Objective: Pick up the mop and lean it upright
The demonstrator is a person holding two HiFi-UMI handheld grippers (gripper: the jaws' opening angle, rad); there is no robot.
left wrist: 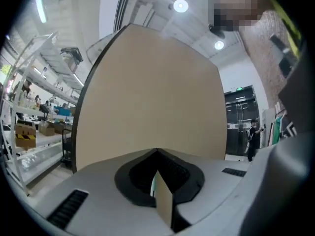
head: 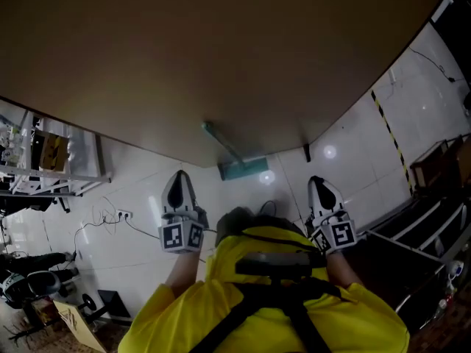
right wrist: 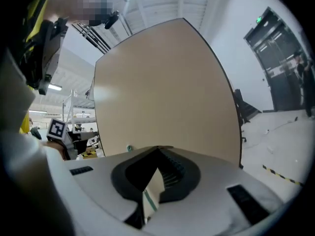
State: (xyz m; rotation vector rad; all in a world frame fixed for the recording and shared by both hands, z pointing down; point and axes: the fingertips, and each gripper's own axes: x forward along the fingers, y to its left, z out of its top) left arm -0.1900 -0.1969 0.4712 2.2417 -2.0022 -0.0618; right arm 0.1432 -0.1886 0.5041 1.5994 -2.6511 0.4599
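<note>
The left hand-held gripper (head: 179,181) and the right hand-held gripper (head: 319,186) are both closed with nothing between the jaws. Ahead and between them, the mop (head: 243,168) has its teal head on the floor (head: 147,190) at the foot of the panel (head: 221,57).

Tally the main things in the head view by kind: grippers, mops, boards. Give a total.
grippers: 2, the left gripper and the right gripper
mop: 1
board: 1
total: 4
</note>
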